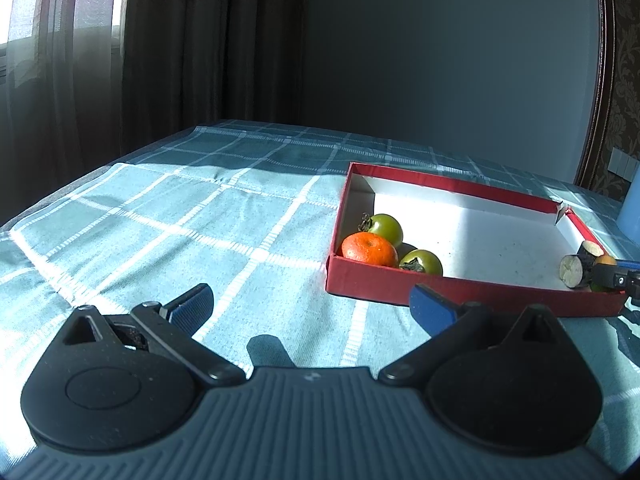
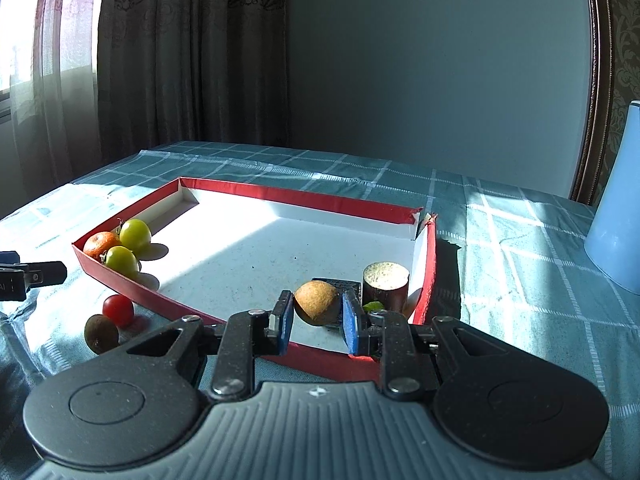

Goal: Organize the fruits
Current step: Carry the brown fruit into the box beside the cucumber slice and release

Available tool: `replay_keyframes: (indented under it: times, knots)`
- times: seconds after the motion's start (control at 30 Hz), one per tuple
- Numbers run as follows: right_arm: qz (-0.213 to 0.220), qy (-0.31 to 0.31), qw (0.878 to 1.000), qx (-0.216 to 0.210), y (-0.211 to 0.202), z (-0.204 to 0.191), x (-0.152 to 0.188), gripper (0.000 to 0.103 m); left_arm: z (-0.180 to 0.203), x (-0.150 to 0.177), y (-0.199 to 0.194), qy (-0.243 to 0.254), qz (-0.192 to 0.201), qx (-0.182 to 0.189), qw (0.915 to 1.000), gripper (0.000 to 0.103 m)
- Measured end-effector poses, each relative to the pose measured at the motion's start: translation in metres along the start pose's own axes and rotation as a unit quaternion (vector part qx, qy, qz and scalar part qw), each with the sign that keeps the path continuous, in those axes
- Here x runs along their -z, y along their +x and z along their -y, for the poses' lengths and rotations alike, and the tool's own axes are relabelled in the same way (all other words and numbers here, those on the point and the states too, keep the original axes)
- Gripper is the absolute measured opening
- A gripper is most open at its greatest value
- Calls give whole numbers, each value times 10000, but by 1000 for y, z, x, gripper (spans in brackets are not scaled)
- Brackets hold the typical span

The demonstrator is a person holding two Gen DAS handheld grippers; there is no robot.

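A shallow red box with a white floor lies on the checked cloth. In its left corner sit an orange tangerine and two green persimmons. My right gripper is shut on a brown round fruit just over the box's near right part, beside a dark cut cane piece. A red cherry tomato and a dark brown fruit lie on the cloth outside the box. My left gripper stands open and empty over the cloth left of the box, whose tangerine is near.
A pale blue vessel stands on the cloth at the right. Curtains and a window lie beyond the far left edge, a grey wall behind. The left gripper's tip shows at the left edge of the right wrist view.
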State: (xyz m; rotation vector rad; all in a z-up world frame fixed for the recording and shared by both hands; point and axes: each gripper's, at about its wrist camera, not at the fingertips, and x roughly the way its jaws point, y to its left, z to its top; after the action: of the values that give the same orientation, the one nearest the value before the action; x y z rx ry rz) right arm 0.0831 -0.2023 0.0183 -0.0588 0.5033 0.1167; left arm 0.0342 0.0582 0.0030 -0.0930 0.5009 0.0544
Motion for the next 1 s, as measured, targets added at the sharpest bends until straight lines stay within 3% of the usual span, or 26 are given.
replay_keyframes:
  times: [0.57, 1.0]
  knots:
    - [47, -47, 10000, 60, 5, -4, 5, 25, -1, 0, 0, 2, -5, -9, 10000, 103]
    - [-87, 344, 9993, -135, 27, 9, -2, 25, 0, 1, 1, 44, -47, -28, 10000, 103]
